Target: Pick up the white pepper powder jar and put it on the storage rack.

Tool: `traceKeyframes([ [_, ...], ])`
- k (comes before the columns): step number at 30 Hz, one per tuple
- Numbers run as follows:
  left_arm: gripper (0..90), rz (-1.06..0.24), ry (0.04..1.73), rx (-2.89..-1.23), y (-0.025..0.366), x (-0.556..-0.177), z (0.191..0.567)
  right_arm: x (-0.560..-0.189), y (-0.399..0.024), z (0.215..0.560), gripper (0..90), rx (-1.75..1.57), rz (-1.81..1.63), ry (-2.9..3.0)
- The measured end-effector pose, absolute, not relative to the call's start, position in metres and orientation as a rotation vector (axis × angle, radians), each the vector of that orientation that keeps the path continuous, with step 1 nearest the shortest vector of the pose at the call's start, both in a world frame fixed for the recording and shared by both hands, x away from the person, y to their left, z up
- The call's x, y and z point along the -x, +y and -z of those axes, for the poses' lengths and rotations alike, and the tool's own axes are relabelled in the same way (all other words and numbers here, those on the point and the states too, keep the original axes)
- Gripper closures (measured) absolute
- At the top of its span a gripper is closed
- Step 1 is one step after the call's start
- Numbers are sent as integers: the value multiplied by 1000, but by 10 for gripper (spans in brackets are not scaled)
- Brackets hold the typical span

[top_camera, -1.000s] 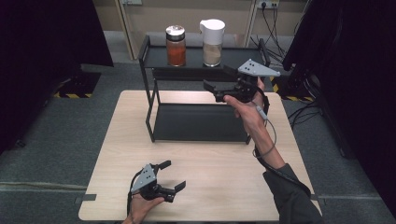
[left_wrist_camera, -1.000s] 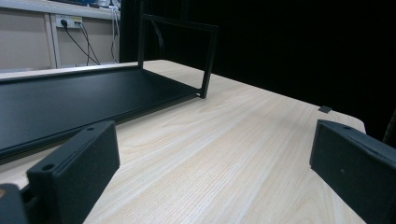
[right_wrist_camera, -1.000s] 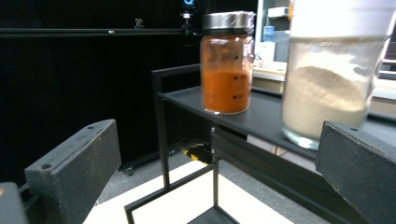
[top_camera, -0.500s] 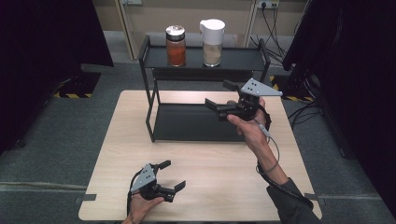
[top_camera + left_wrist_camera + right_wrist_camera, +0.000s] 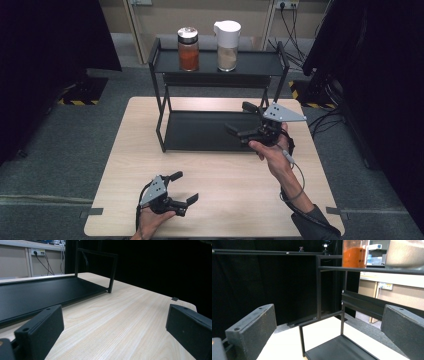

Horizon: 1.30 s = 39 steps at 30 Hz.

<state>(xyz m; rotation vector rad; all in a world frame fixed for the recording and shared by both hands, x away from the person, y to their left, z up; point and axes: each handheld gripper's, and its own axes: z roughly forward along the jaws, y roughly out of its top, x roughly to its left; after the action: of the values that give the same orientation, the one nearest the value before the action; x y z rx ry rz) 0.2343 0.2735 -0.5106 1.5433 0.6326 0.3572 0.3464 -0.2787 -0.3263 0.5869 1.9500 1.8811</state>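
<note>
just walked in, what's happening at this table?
A person holds a gripper in each hand, both open and holding nothing. The right gripper hovers over the lower shelf of the black rack. The left gripper rests near the table's front edge. An orange-filled jar and a white-lidded jar stand on the top shelf.

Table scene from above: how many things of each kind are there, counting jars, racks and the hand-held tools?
Jars: 2, an orange-filled jar and a white-lidded jar, both on the top shelf.
Racks: 1, a black rack.
Hand-held tools: 2, the left tool and the right tool, both open and empty.
Total: 5.
</note>
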Motion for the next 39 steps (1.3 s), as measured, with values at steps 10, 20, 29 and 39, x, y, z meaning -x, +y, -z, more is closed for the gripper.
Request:
traceKeyframes([
  [10,11,-357,636,-1543,273,-235,511,-333,-283,352,4,-574,-1900,1968],
  [20,11,-359,634,-1539,274,-234,511,-318,-281,375,4,-557,-1903,2002],
  [29,11,-363,637,-1536,275,-234,511,-305,-283,399,4,-572,-1906,2007],
  [39,10,-367,636,-1533,275,-234,511,-294,-283,422,4,-592,-1906,2030],
])
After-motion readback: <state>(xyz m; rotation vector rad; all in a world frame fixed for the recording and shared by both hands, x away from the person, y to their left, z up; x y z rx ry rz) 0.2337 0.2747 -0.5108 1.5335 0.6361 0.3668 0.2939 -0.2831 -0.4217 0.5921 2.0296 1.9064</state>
